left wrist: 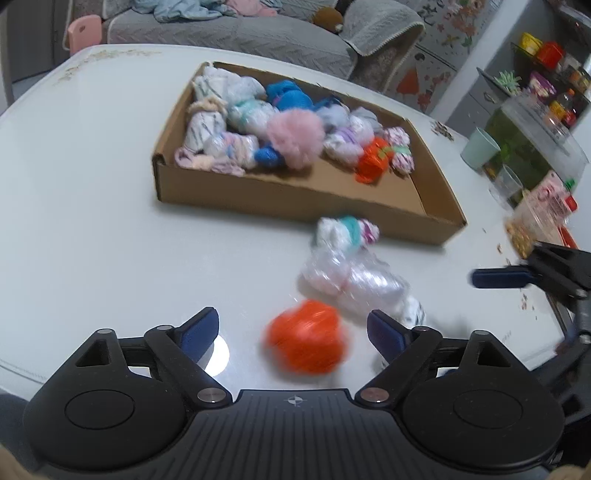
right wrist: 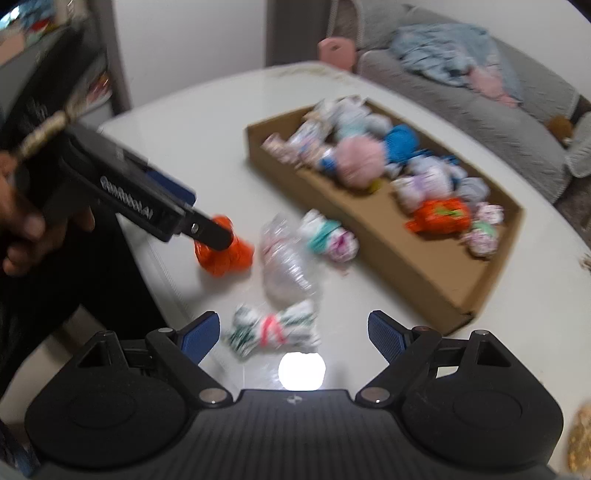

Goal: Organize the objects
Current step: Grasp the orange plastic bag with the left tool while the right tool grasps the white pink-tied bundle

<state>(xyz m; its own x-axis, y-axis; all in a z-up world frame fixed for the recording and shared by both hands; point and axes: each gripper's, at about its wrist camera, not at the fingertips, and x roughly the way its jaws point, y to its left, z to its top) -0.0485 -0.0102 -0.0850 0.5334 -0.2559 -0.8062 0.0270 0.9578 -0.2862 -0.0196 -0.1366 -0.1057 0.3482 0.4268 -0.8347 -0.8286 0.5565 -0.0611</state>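
A shallow cardboard box [left wrist: 295, 201] [right wrist: 417, 266] on the white table holds several tied cloth and plastic bundles. In front of it lie a white-and-teal bundle [left wrist: 347, 230] [right wrist: 328, 236] and a clear plastic bundle [left wrist: 351, 280] [right wrist: 284, 262]. My left gripper [left wrist: 291, 332] is open, and an orange bundle [left wrist: 306, 341] [right wrist: 225, 254] lies between its fingers, untouched. My right gripper [right wrist: 291, 332] is open around a white-green bundle with a pink band [right wrist: 273, 328], with gaps on both sides. One of the right gripper's fingers [left wrist: 498, 277] shows at the right edge.
A person's hand [right wrist: 22, 221] holds the left gripper at the table's near edge. A green cup [left wrist: 480, 149], a clear tank [left wrist: 535, 147] and a snack jar [left wrist: 539, 218] crowd the table's right side. A grey sofa [left wrist: 240, 33] and a pink chair [left wrist: 83, 33] stand beyond.
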